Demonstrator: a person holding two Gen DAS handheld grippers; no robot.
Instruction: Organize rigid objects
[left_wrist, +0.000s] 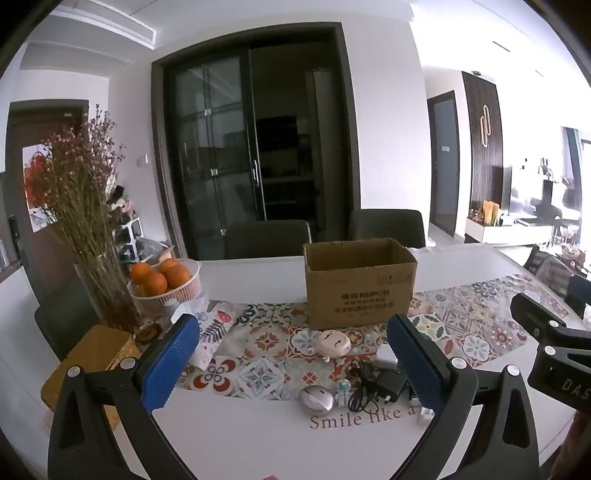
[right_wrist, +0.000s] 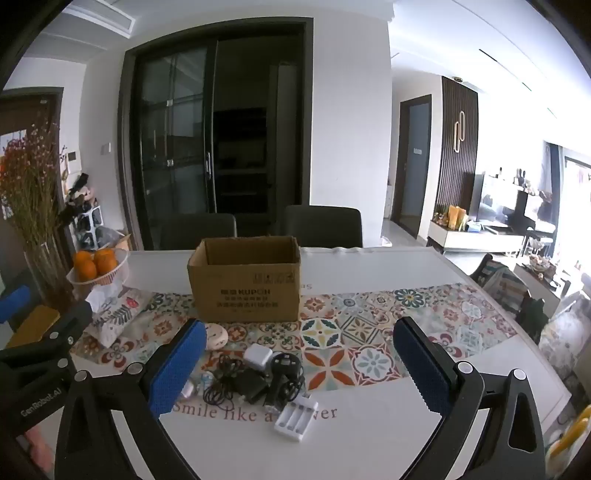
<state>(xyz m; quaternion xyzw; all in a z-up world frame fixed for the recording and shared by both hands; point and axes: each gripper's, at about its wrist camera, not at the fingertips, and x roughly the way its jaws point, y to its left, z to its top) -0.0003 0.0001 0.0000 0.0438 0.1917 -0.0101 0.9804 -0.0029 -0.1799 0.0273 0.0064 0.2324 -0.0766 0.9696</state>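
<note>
An open cardboard box (left_wrist: 358, 286) stands on the patterned runner; it also shows in the right wrist view (right_wrist: 245, 282). In front of it lie small items: a cream round gadget (left_wrist: 332, 343), a white plug cube (right_wrist: 255, 355), black chargers with cables (right_wrist: 251, 382), a silver mouse (left_wrist: 317, 397), a small figurine (left_wrist: 341, 390) and a white battery holder (right_wrist: 295, 419). My left gripper (left_wrist: 295, 365) is open and empty above the near table edge. My right gripper (right_wrist: 299, 365) is open and empty, to the right of the left one.
A bowl of oranges (left_wrist: 162, 284), a glass vase of dried flowers (left_wrist: 107, 291), a yellow woven box (left_wrist: 92, 362) and a printed tissue pouch (right_wrist: 114, 317) sit at the left. Two dark chairs (left_wrist: 269, 238) stand behind the white table (left_wrist: 236, 439).
</note>
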